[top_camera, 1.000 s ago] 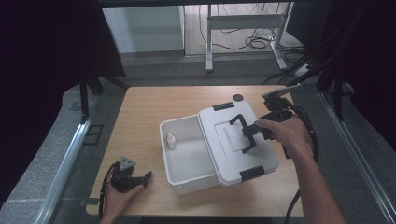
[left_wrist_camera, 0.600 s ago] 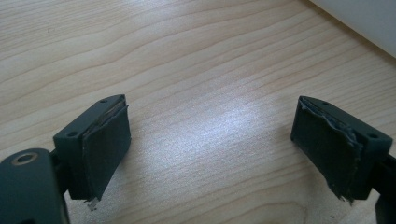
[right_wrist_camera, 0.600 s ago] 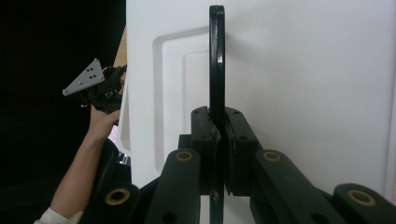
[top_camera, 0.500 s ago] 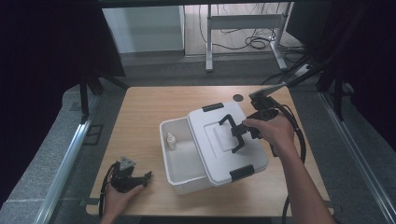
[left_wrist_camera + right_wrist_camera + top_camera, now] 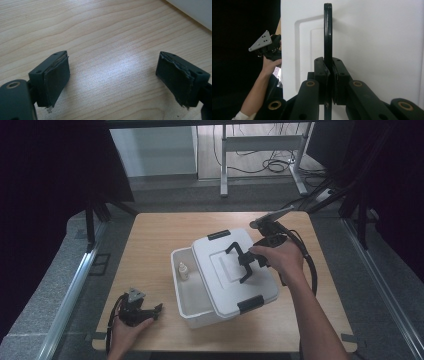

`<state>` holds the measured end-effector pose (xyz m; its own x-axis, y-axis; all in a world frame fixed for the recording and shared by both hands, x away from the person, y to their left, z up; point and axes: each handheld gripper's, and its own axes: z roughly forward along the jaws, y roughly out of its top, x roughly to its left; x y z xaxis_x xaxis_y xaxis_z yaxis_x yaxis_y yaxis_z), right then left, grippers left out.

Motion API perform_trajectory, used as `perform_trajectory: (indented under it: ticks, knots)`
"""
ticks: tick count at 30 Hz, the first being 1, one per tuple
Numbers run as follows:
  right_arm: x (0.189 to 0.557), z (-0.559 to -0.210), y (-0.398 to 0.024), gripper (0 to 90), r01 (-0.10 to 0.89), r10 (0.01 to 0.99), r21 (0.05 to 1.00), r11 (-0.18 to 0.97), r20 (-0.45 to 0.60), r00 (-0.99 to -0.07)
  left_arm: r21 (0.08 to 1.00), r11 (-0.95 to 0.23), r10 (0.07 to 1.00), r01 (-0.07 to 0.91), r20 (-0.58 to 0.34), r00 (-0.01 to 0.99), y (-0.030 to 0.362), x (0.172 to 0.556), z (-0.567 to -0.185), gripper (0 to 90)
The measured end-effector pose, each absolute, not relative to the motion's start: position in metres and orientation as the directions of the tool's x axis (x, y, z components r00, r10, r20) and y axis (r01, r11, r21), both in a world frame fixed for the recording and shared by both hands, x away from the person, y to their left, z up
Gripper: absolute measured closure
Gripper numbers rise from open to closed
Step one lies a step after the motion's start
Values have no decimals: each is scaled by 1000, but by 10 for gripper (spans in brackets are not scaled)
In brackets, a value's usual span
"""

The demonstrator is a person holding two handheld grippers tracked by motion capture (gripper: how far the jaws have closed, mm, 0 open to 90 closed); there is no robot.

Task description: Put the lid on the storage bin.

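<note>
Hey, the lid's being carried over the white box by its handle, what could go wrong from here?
The right gripper pinches only the thin black handle, so the lid could swing or slip free. The lid sits skewed over the box, so its clips may miss the rim. A small bottle stands inside near the lid's edge and could get knocked over.

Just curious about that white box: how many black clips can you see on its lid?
2. One black clip sits on the lid's far edge, another on its near edge; others may be hidden.
</note>
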<state>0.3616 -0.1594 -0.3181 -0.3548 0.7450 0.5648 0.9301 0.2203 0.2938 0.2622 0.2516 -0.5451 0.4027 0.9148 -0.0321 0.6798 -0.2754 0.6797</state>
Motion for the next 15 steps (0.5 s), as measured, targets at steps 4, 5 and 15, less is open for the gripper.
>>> perform_trajectory:
  ticks: [4,5,15]
  knots:
    - [362,-317,-147,842,930,746,289,225,563,-356,680,-275,915,680,-32,403,252,262,-545,118]
    - [362,-317,-147,842,930,746,289,225,563,-356,680,-275,915,680,-32,403,252,262,-545,119]
    - [366,-324,-122,841,937,740,260,233,577,-345,680,-275,915,679,-32,403,252,262,-545,119]
